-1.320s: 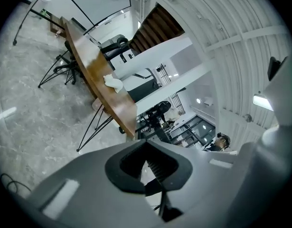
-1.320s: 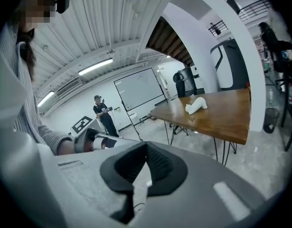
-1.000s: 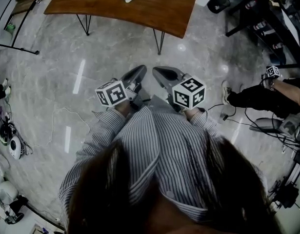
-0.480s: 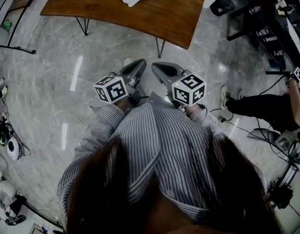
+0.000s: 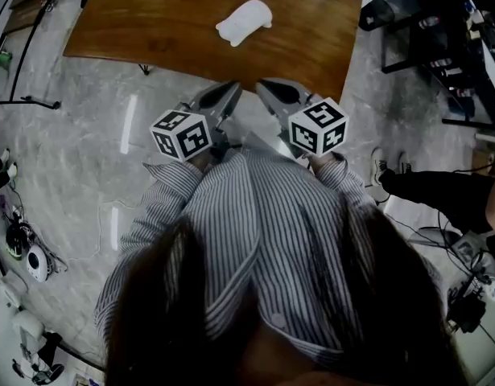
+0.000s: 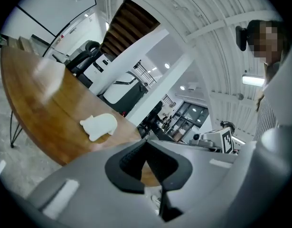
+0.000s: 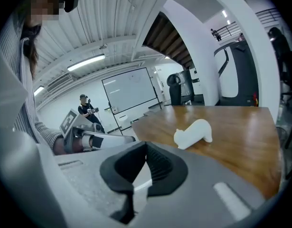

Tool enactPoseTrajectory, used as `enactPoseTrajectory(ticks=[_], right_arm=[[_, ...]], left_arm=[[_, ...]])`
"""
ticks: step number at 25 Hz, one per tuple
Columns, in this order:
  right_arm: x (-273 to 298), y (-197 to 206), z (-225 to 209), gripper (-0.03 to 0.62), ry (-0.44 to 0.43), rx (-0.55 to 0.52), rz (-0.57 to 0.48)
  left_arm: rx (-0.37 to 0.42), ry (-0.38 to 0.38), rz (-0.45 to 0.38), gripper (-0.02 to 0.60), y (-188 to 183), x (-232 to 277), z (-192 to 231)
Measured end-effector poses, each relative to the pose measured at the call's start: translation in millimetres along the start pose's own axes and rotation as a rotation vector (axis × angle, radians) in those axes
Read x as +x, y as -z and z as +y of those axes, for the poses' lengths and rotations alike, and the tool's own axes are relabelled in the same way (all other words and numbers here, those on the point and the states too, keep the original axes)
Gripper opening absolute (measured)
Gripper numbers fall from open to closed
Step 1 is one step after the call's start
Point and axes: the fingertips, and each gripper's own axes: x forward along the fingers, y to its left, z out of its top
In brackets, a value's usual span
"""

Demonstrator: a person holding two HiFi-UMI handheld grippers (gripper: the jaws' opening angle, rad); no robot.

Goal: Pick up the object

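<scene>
A white animal-shaped object point(image 5: 244, 21) is seen lying on the wooden table point(image 5: 134, 22), apart from both grippers. The left gripper point(image 5: 223, 96) and the right gripper point(image 5: 275, 93) are held side by side at the table's near edge — each with jaws pressed together, nothing caught between them.

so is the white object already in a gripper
No, the white object lies on the wooden table, beyond the left gripper and right gripper, both shut and empty.
</scene>
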Motion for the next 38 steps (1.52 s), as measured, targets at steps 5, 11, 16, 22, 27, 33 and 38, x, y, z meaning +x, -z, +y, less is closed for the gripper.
enactPoseTrajectory(ticks=[5,11,16,22,27,33,38], right_arm=[[52,-34,-30,0.002,0.054,0.022,-0.012],[80,-37,-53,0.003,0.113,0.027,0.04],[84,-29,-71,0.003,0.116,0.002,0.108],[102,-30,-78,0.021,0.061,-0.021,0.16],[108,-28,-98,0.037,0.064,-0.039,0.198],[134,-18,-114,0.076,0.056,-0.062,0.27],[147,-12,-132,0.112,0.099,-0.086,0.299]], left_arm=[[0.01,0.004,0.061,0.0,-38,18,47],[0.022,-0.002,0.118,0.002,-47,34,75],[-0.018,-0.006,0.135,0.001,-37,54,83],[-0.073,-0.032,0.072,0.002,-45,56,96],[-0.136,-0.084,0.06,0.002,-38,63,110],[-0.224,-0.137,0.04,0.001,-31,65,139],[-0.257,-0.157,0.02,0.002,-30,72,157]])
